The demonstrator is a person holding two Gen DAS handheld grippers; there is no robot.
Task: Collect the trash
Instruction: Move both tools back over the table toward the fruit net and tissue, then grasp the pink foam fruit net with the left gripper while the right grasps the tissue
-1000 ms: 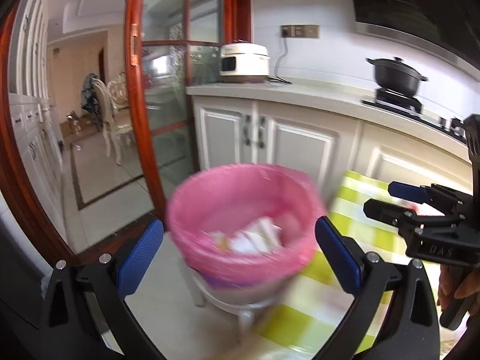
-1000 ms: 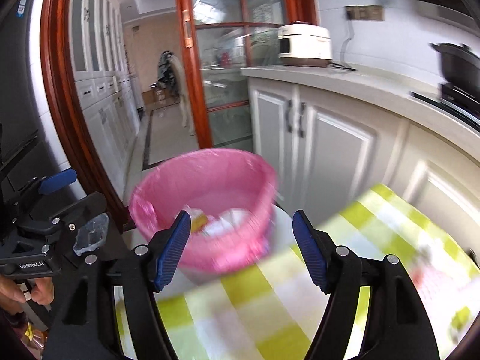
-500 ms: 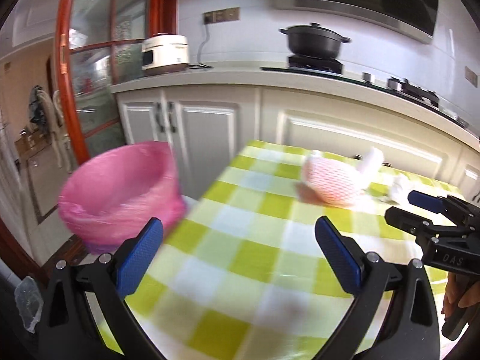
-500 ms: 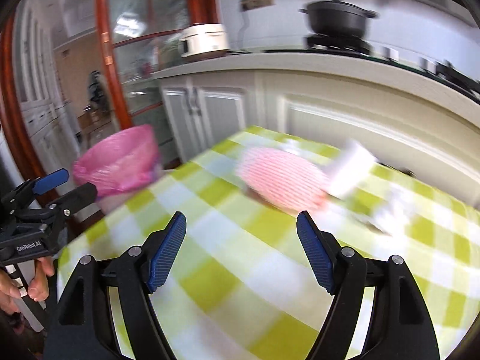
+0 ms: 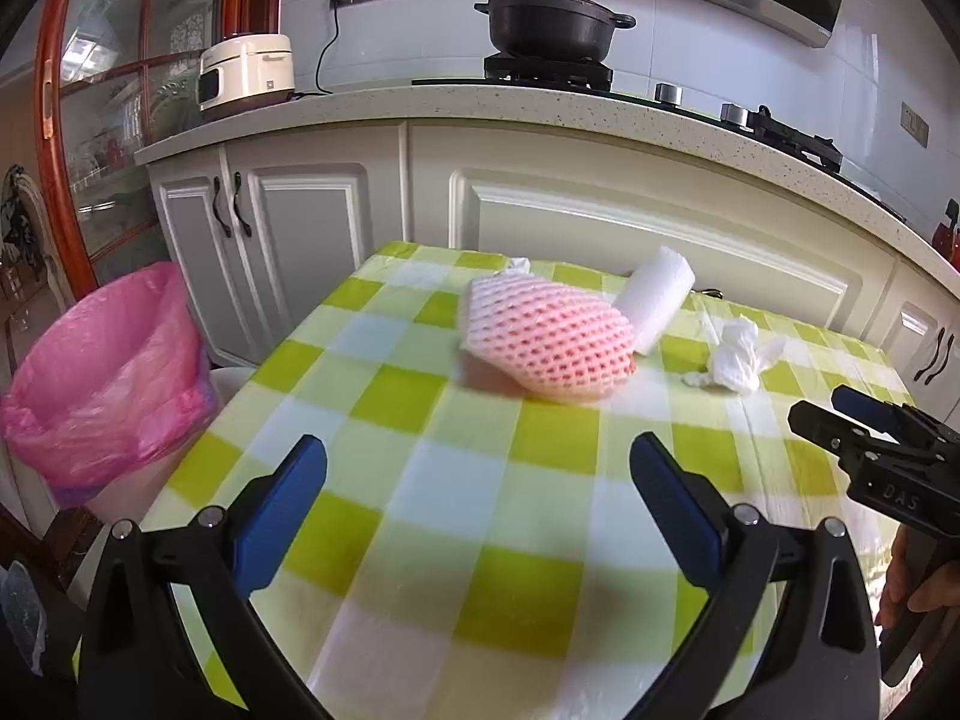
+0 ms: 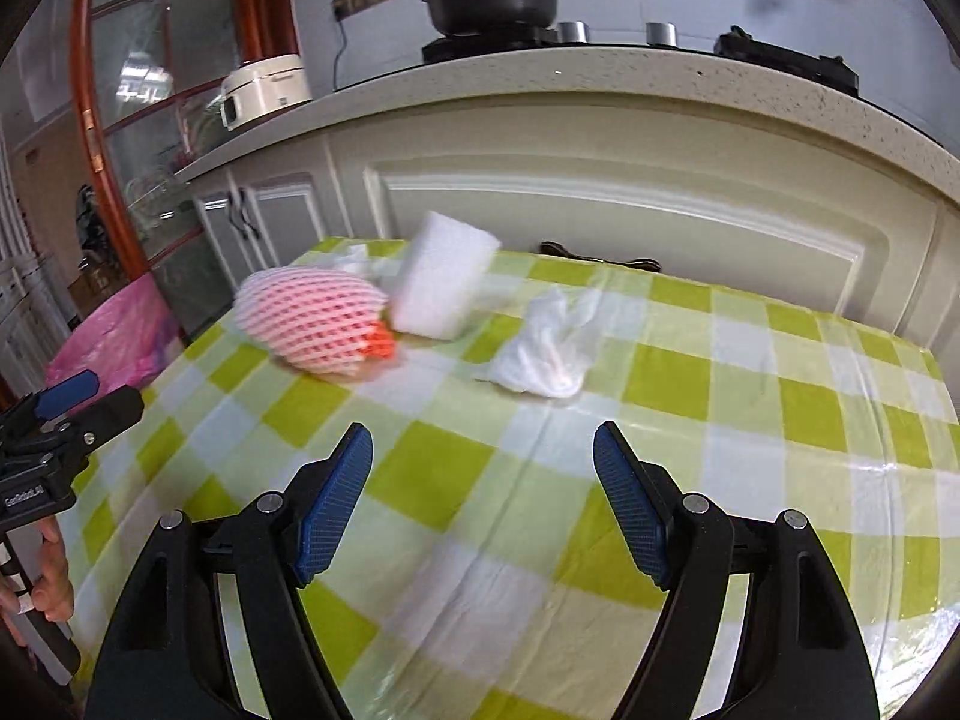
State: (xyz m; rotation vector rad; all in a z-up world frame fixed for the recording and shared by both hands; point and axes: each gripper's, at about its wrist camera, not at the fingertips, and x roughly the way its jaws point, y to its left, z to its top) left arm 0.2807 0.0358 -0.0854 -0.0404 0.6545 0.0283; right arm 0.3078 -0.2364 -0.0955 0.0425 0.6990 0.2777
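Observation:
A pink foam fruit net (image 5: 546, 339) (image 6: 312, 318) lies on the green-checked table, with an orange scrap (image 6: 379, 348) at its edge. A white foam roll (image 5: 657, 297) (image 6: 441, 282) leans behind it. A crumpled white tissue (image 5: 738, 357) (image 6: 549, 354) lies to the right. A small white scrap (image 5: 517, 265) sits behind the net. The pink-lined trash bin (image 5: 102, 378) (image 6: 114, 333) stands left of the table. My left gripper (image 5: 477, 501) is open and empty over the near table. My right gripper (image 6: 483, 489) is open and empty, short of the tissue.
White kitchen cabinets (image 5: 312, 240) and a countertop run behind the table, with a rice cooker (image 5: 246, 75) and a black pot (image 5: 552, 21) on the stove. A red-framed glass door (image 5: 90, 120) is at the left. The right gripper shows at the left wrist view's right edge (image 5: 876, 444).
Both grippers have swung right from over the pink bin to over the table. The trash items have come into view and the bin has slid to the left edge. Both stay open.

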